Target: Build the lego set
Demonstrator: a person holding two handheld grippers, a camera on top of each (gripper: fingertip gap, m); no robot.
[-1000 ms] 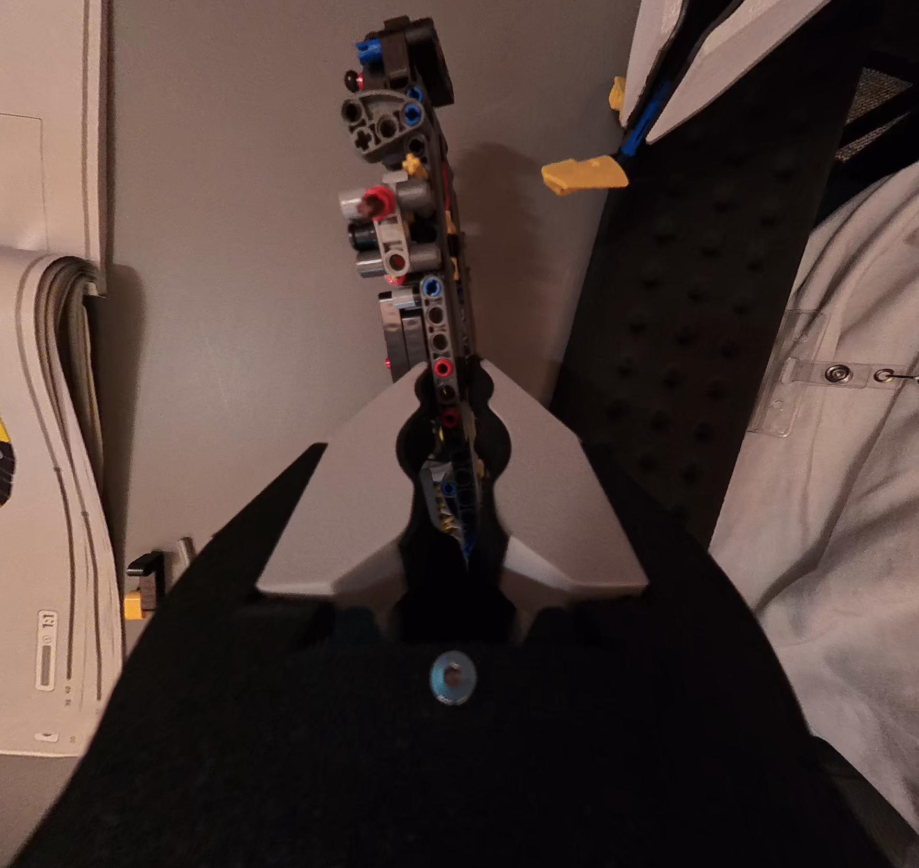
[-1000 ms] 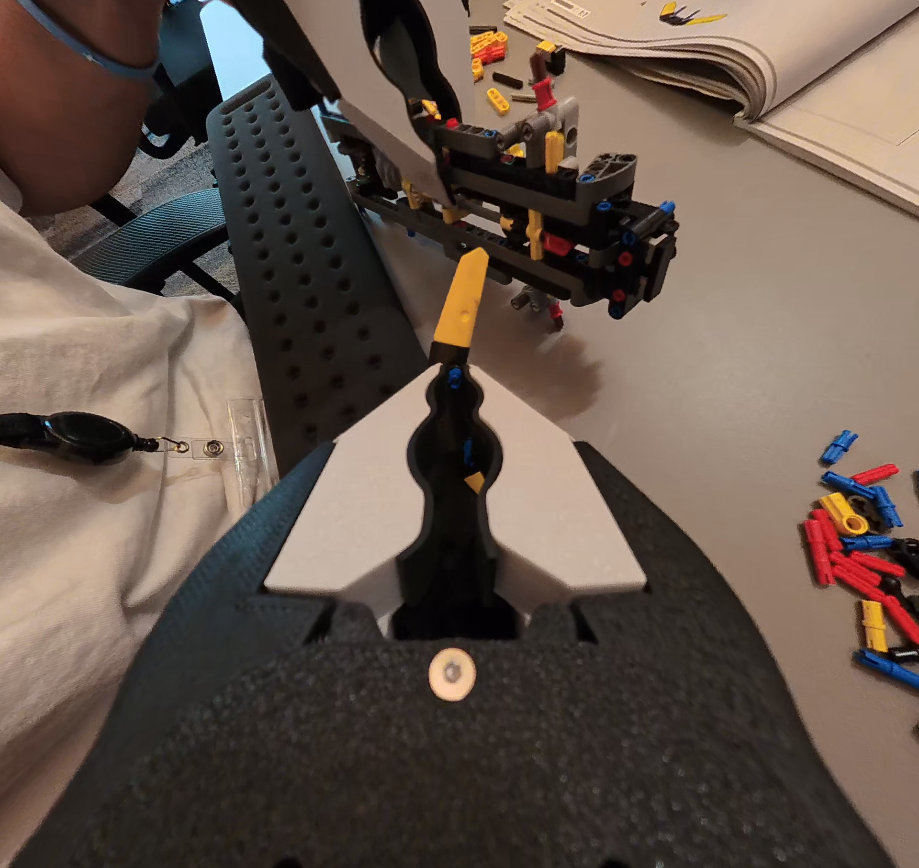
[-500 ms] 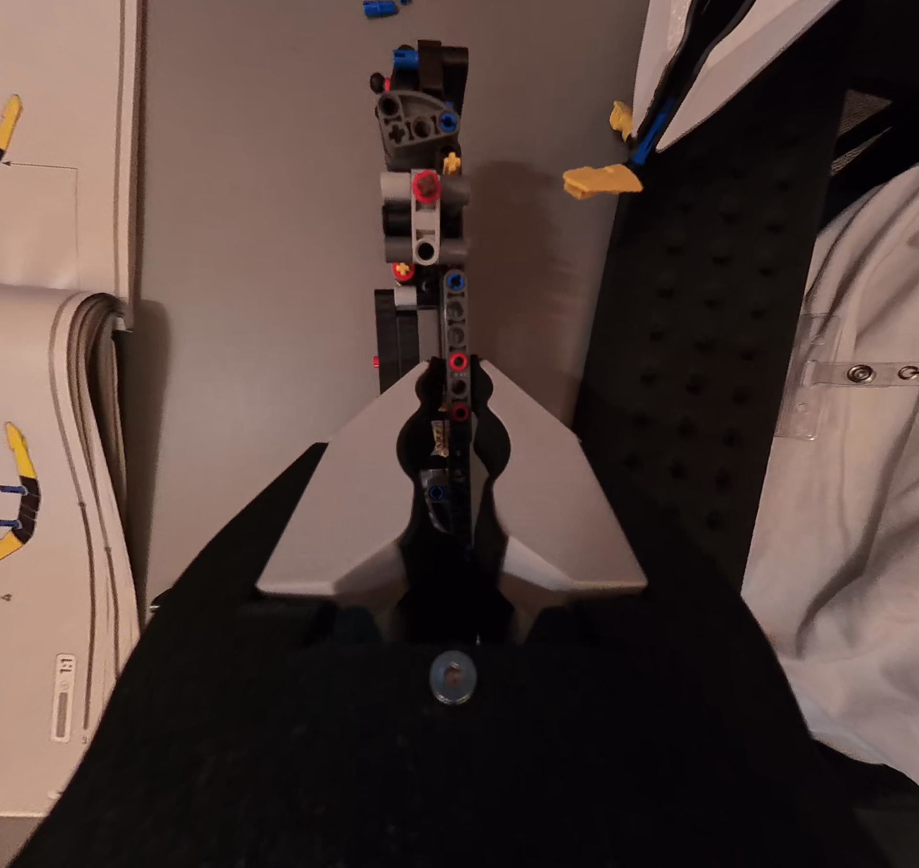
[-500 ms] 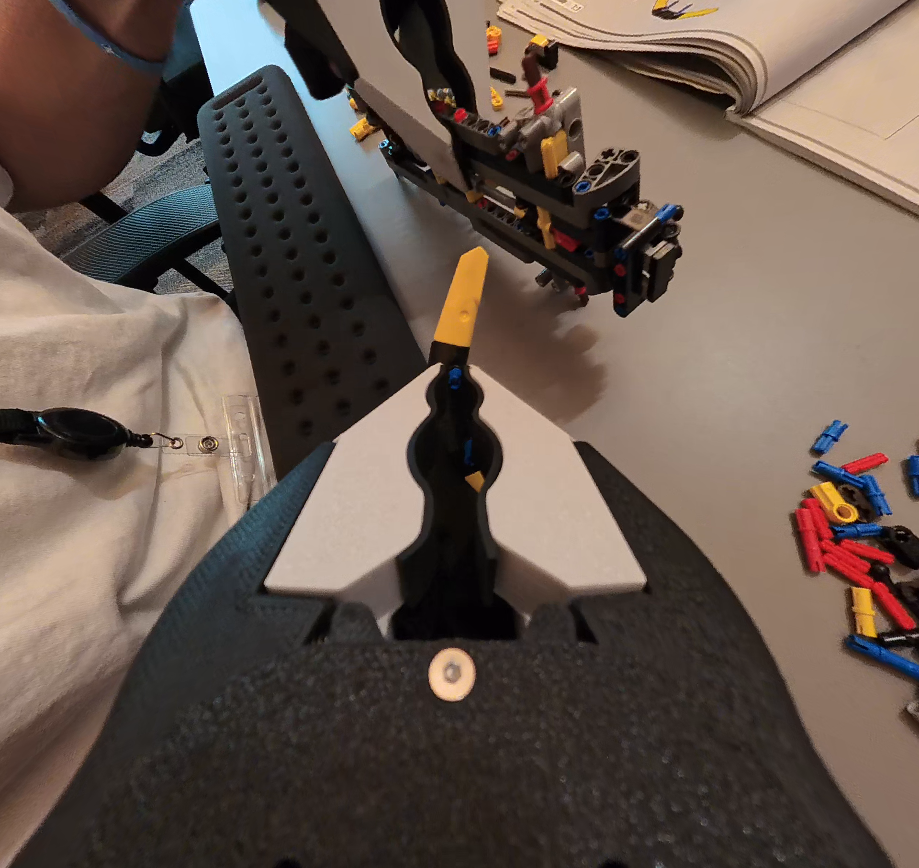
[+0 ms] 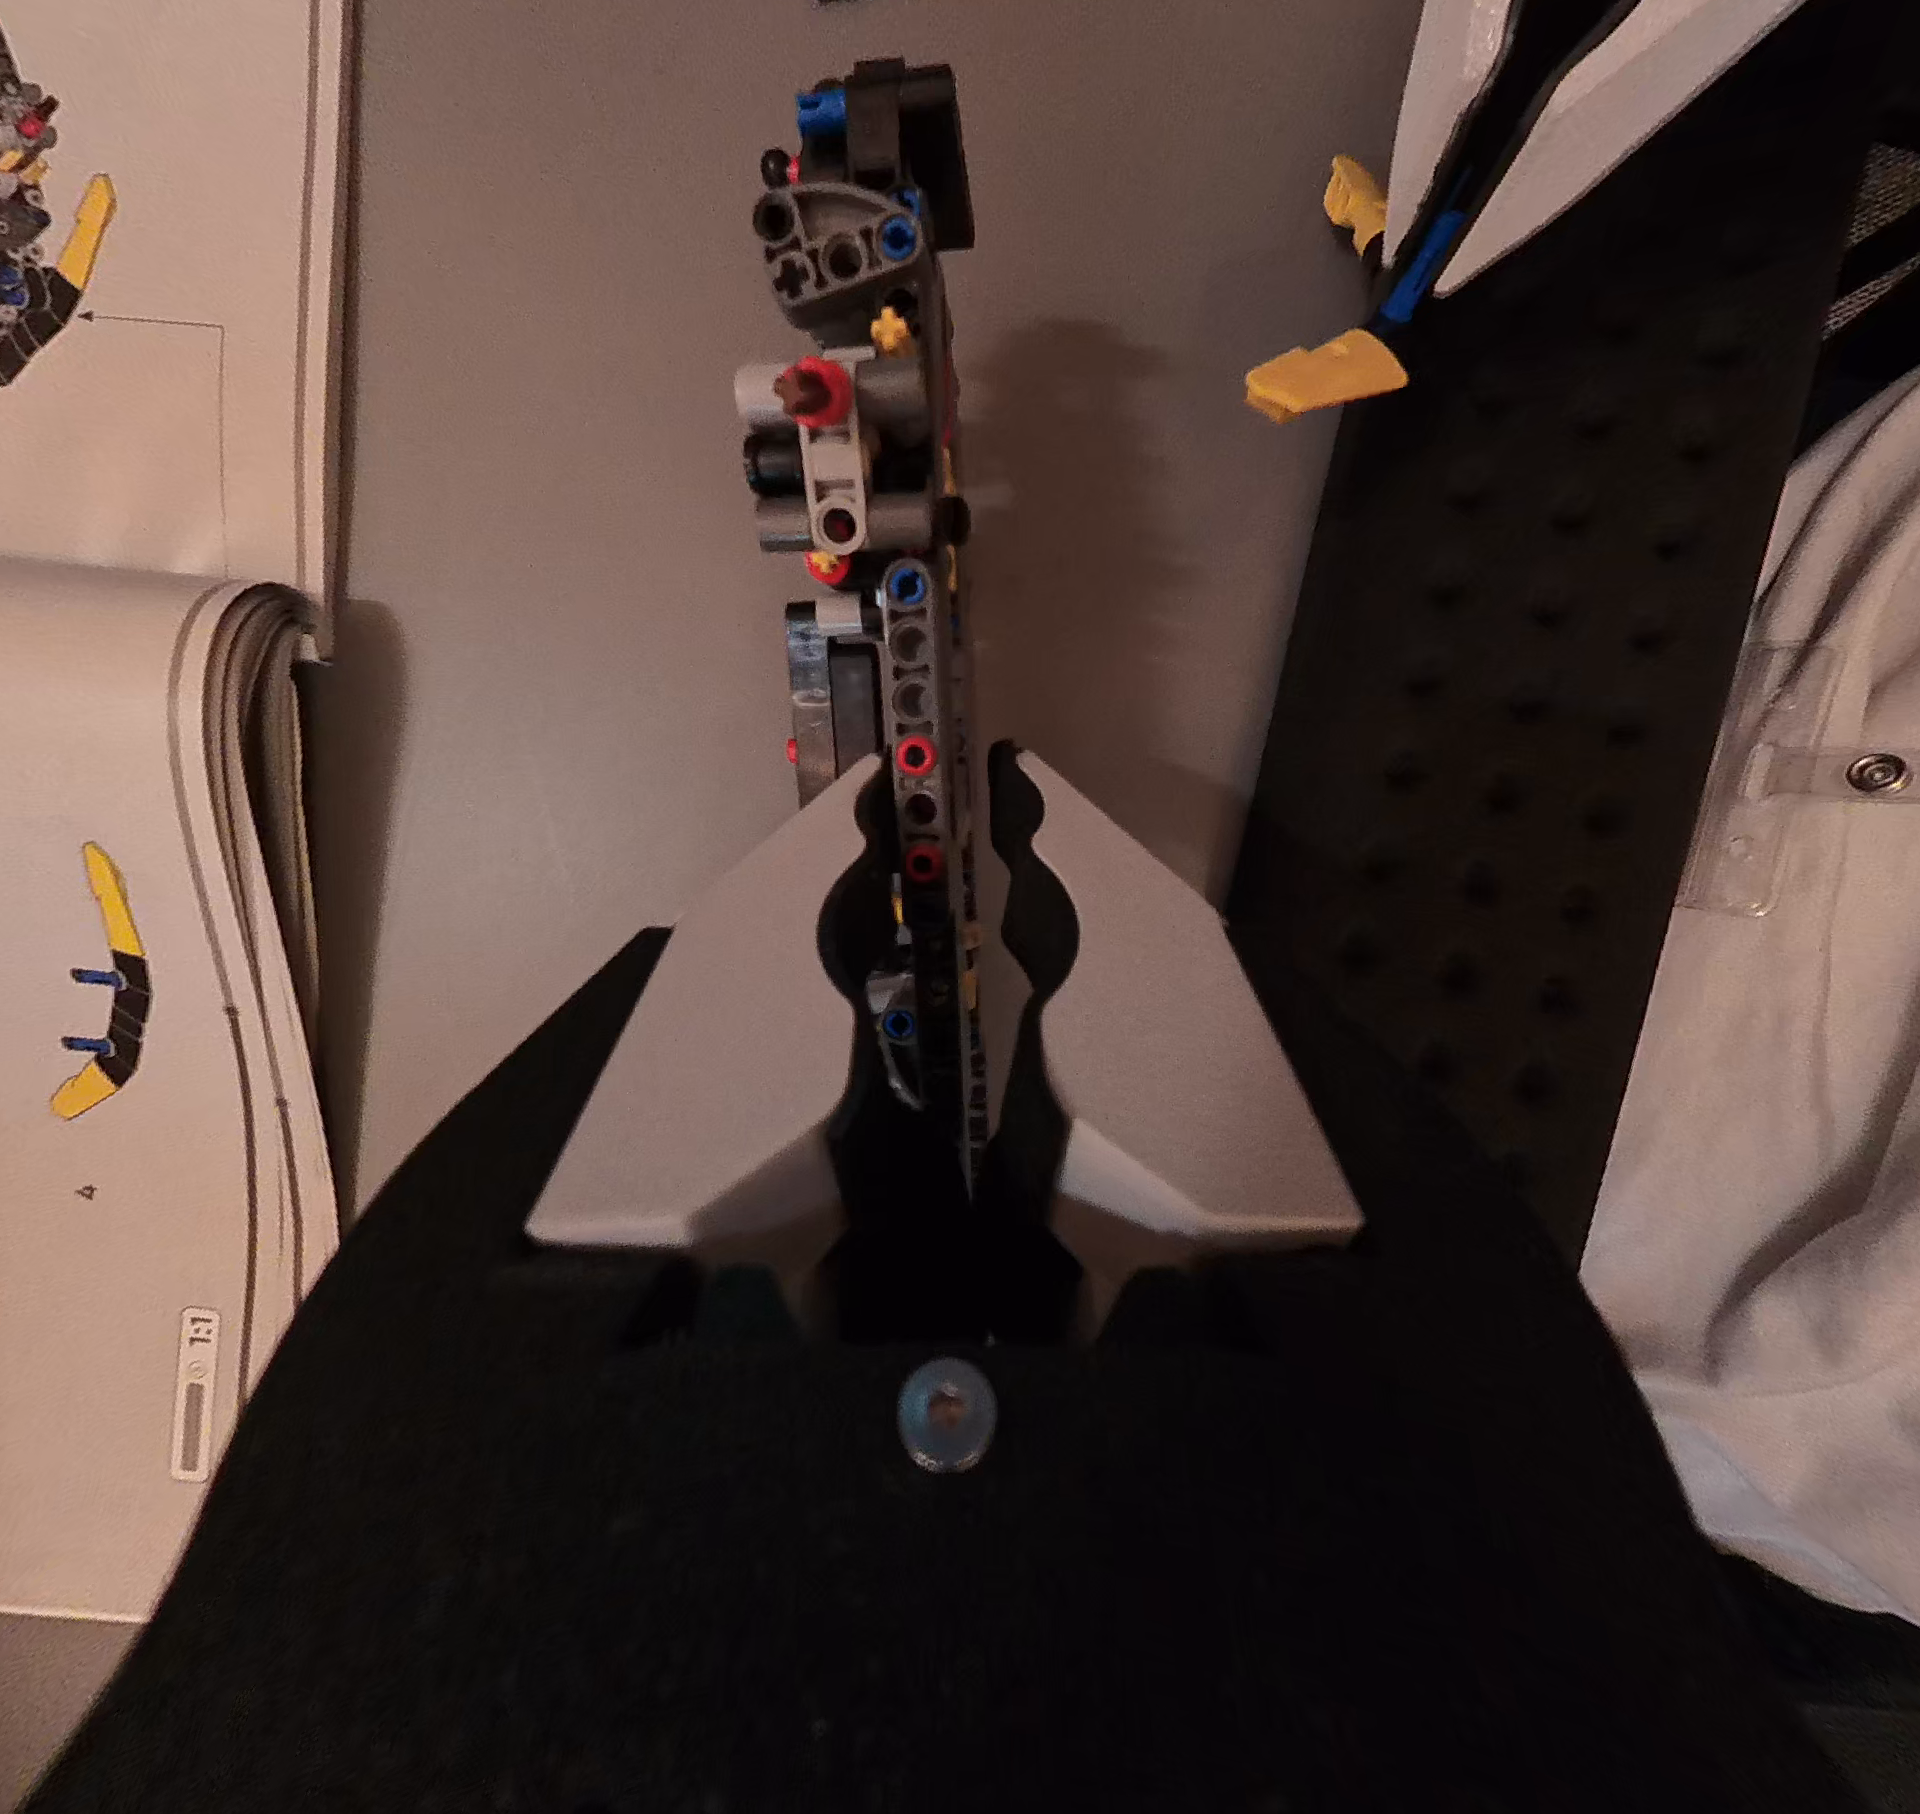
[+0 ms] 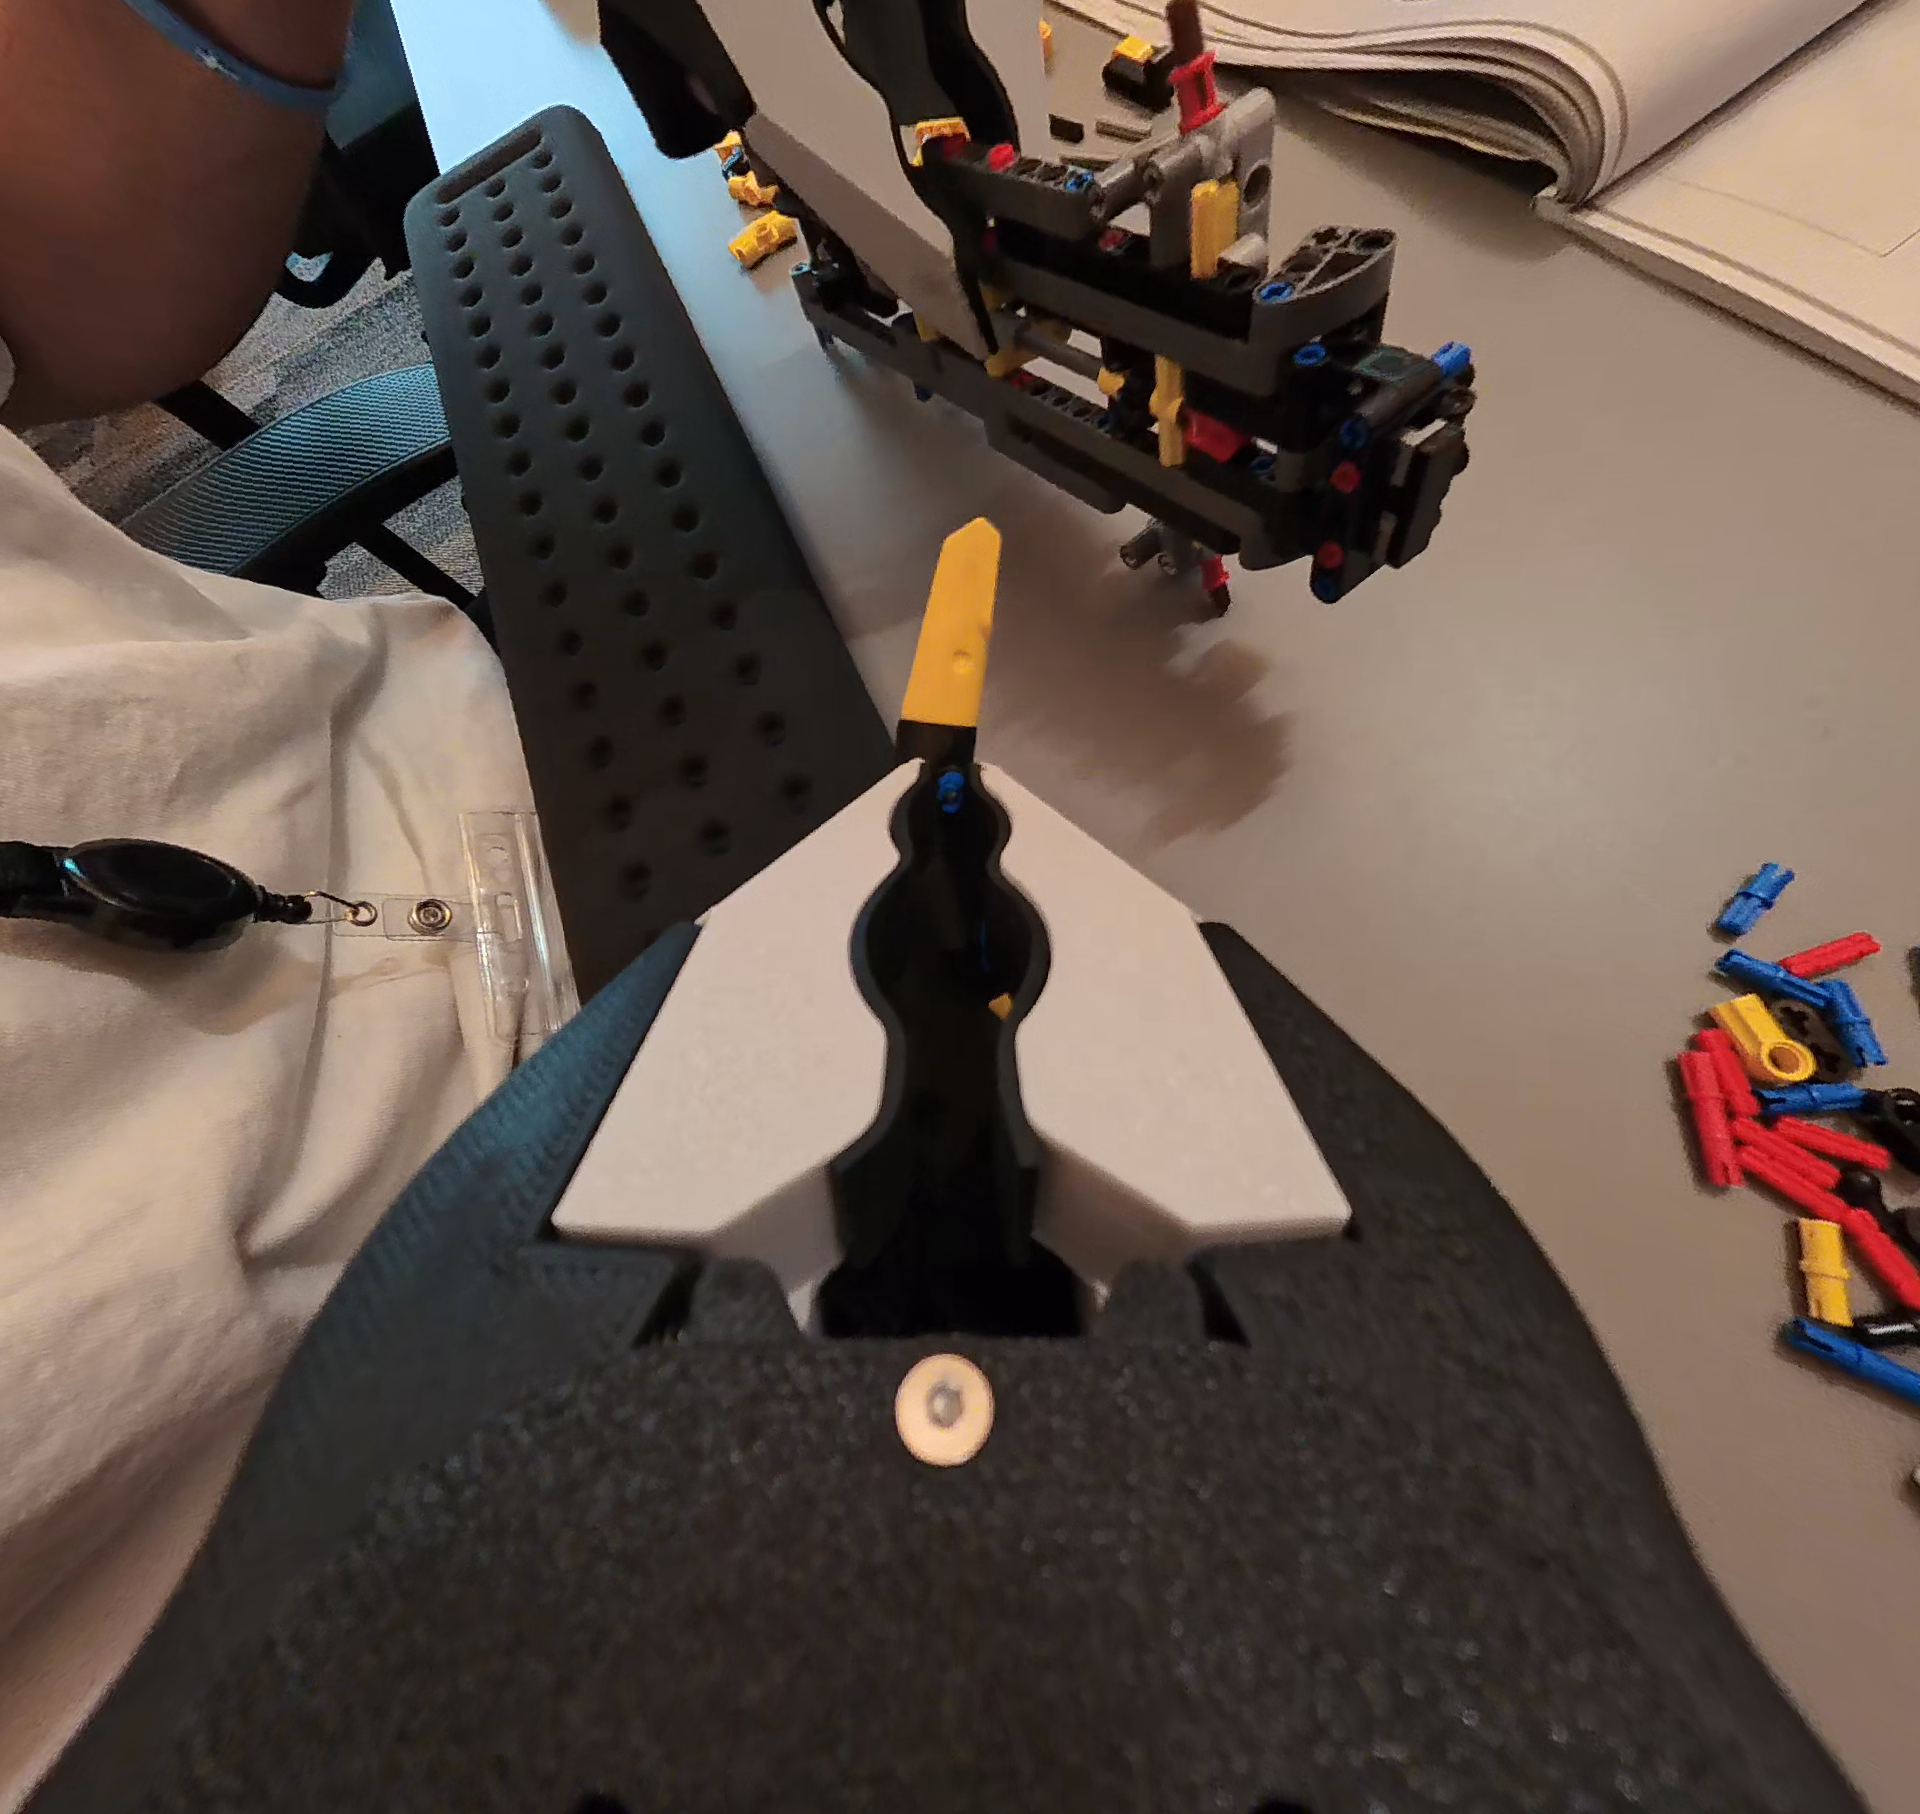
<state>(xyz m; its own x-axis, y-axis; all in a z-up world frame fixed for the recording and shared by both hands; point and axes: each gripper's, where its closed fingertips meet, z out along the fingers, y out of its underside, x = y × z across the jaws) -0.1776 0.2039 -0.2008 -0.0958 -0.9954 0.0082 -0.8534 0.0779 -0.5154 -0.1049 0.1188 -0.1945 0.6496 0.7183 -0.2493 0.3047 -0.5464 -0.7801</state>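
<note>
The chassis assembly [image 6: 1174,351] is pinched by the left gripper [image 5: 935,777] and held above the table [image 6: 1455,777]. The yellow-tipped panel piece [image 6: 951,642] is clamped in the right gripper [image 6: 951,777], its long axis aimed toward the assembly's near side, still apart.

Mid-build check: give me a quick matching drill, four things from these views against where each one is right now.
Things:
1. lego assembly
2. yellow-tipped piece
3. loose pins
4. instruction booklet

Places:
A. lying open on the table
B. clamped in the right gripper
C. scattered on the table
D. clamped in the left gripper, above the table

Pairs: 1-D, 2-B, 3-C, 4-A
</note>
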